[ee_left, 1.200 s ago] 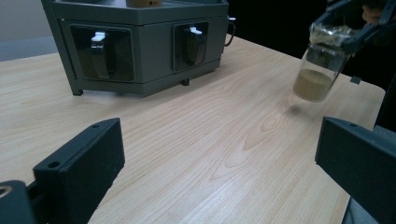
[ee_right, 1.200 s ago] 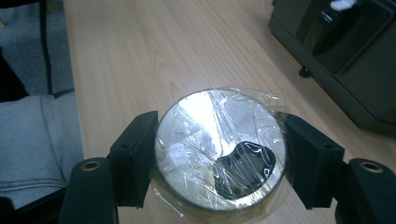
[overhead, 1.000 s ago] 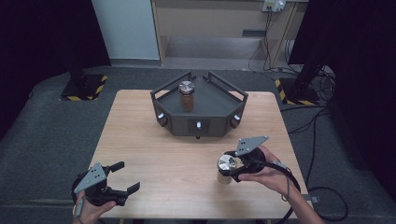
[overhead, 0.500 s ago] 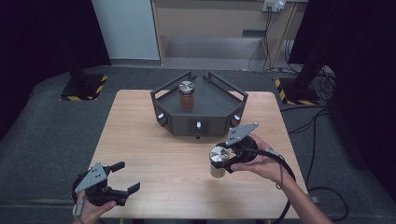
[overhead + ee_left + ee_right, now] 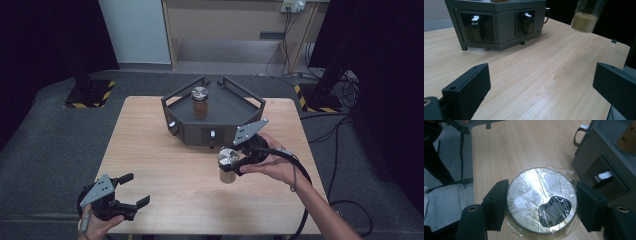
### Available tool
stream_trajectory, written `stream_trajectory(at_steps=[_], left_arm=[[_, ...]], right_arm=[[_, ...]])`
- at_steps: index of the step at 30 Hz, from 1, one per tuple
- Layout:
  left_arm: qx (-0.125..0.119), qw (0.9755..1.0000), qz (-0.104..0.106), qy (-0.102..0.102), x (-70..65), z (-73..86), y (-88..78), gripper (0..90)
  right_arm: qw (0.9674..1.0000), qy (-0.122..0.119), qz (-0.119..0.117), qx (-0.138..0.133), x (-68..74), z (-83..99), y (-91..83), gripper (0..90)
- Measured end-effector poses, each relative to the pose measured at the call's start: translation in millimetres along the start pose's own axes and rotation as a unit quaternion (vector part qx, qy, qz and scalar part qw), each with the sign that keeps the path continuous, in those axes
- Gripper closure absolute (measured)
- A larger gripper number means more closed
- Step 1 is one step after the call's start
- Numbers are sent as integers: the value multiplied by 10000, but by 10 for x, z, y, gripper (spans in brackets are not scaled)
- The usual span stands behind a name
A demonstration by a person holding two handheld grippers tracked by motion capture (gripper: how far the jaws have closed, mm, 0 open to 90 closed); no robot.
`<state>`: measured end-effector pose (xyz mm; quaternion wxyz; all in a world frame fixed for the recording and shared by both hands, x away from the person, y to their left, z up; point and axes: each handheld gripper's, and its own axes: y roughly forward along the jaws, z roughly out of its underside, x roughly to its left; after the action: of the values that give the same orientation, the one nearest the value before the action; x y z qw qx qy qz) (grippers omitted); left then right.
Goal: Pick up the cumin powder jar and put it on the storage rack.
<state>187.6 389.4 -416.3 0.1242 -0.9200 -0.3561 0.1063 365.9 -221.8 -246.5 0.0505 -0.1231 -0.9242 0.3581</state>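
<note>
My right gripper (image 5: 231, 161) is shut on a glass jar (image 5: 227, 175) of tan powder and holds it off the wooden table (image 5: 150, 145), just in front of a dark grey angular stand (image 5: 192, 131). In the right gripper view the two pads of the right gripper (image 5: 541, 201) press on the rim of the jar's silver lid (image 5: 531, 190), which is wrapped in clear film. A second jar (image 5: 200, 103) stands upright on the stand. At the table's front left corner, my left gripper (image 5: 135, 189) is open, and the left gripper (image 5: 541, 85) has nothing between its jaws.
The stand's front faces (image 5: 499, 22) carry small recessed handles. The lifted jar (image 5: 585, 17) hangs at the upper right of the left gripper view. Black cables and a yellow-striped floor base (image 5: 90, 95) lie beyond the table.
My right gripper has lifted the jar off the table and carried it left and toward the stand. The left gripper has stayed put.
</note>
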Motion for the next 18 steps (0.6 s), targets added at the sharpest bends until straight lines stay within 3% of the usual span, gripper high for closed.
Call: stream_trajectory(at_steps=[10, 18], left_arm=[[2, 10000, 8, 7, 2, -1, -1, 6], [9, 10000, 13, 10, 6, -2, -2, 6]], right_arm=[[9992, 189, 322, -117, -200, -276, -153, 338], [9967, 411, 632, -291, -483, -548, -277, 339]])
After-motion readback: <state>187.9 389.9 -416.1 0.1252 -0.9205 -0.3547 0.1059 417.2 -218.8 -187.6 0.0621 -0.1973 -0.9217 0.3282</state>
